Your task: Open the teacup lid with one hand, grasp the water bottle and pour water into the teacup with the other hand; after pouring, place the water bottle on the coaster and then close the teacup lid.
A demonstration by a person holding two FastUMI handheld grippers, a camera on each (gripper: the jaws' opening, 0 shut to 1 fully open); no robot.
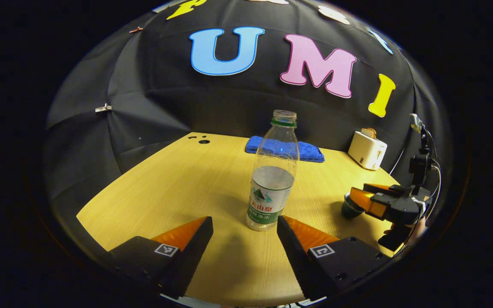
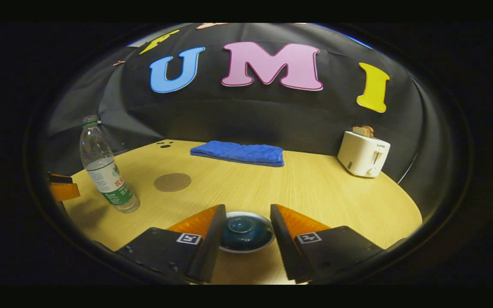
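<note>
**Lid first, bottle waits**

Left gripper [image 1: 245, 231] sits open, fingers either side of the uncapped clear plastic water bottle [image 1: 272, 179] but not touching it, mid-table on the pale wooden table [image 1: 178, 184]. Right gripper [image 2: 245, 222] is open too, straddling the dark blue lidded teacup [image 2: 245, 232] near the front edge. I'd centre on the lid knob, close gently, lift straight up. Round brown coaster [image 2: 172, 182] is free.

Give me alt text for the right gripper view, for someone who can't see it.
The right tongs hang open on either side of a lidded teacup on a wooden table. A capless water bottle stands at the left near a round coaster; a blue towel and a toaster sit behind.
</note>
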